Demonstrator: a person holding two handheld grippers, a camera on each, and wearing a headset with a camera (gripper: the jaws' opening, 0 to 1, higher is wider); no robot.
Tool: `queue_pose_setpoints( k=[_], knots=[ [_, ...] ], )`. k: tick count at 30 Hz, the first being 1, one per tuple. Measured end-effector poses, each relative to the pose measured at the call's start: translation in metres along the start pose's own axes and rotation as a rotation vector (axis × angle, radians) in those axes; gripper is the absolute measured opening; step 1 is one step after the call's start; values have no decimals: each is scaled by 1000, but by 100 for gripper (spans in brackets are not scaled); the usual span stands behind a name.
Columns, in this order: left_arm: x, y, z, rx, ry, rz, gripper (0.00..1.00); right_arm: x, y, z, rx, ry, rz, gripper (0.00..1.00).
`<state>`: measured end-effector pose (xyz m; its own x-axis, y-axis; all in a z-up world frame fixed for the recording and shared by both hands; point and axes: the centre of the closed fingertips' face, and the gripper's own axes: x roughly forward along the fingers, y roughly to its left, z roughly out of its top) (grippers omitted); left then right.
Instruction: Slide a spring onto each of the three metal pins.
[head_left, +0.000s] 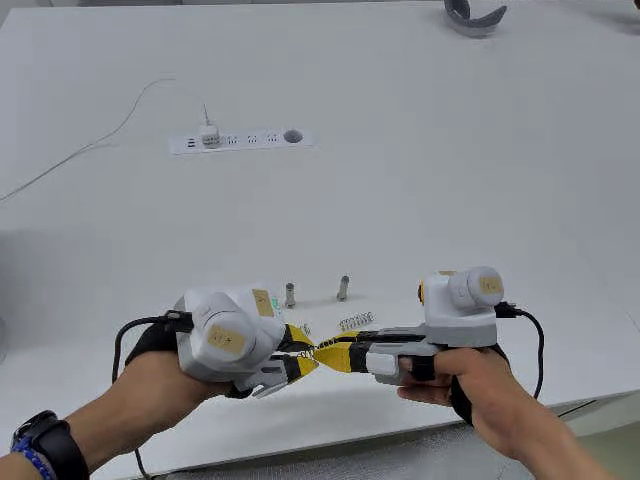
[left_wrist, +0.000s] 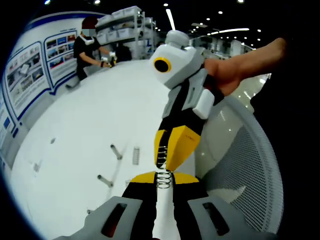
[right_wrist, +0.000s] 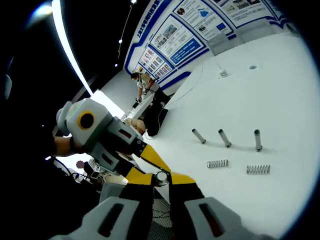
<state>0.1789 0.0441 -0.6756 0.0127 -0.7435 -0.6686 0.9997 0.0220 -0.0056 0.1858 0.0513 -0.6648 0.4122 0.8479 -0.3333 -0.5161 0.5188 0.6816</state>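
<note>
Left claw (head_left: 303, 356) and right claw (head_left: 336, 354) both clenching one spring (left_wrist: 163, 179), tips meeting over bench (head_left: 400, 150) front edge. Pins (right_wrist: 224, 138) standing bare beyond, loose springs (right_wrist: 217, 163) lying beside. Likely risk: uneven squeezing buckling spring, sending it flicking off edge.

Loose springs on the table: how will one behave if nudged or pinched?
A loose spring lies on its side on the smooth table, so a nudge would probably roll it. Thin open coils suggest it is light and would likely squash or slip under a hard pinch.
</note>
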Motion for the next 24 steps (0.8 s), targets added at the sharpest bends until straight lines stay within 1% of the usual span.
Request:
queue_pose_setpoints(
  k=[2,4,5,7,9,10,12,15,17,18,20,22,24],
  knots=[
    [0,0,1,-8,-12,-12,10,-1,1,2,-17,4,0,12],
    [-1,0,5,-25,-41,-31,10,-2,3,4,-58,24,-4,12],
    [-2,0,7,-44,-63,-47,10,-4,4,5,-96,47,-6,12],
    [-3,1,10,-65,-96,-62,10,-5,7,8,-140,76,-9,12],
    [-4,2,13,-74,-123,-70,10,-7,10,11,-190,113,-9,12],
    [-5,2,16,-76,-140,-74,10,-8,10,12,-225,140,-9,12],
    [-5,2,19,-83,-160,-79,10,-9,12,14,-281,184,-9,12],
    [-5,0,25,-86,-191,-93,10,-12,16,16,-385,281,4,12],
    [-5,-1,29,-97,-210,-105,10,-14,19,17,-425,321,18,12],
    [-5,-2,31,-102,-217,-115,10,-15,20,16,-461,364,28,12],
    [-6,-4,34,-91,-225,-127,10,-17,23,15,-523,429,42,12],
    [-6,-7,37,-92,-234,-136,10,-18,26,15,-574,475,59,12],
    [-7,-8,38,-93,-241,-142,10,-19,28,15,-610,504,72,13]
  ],
)
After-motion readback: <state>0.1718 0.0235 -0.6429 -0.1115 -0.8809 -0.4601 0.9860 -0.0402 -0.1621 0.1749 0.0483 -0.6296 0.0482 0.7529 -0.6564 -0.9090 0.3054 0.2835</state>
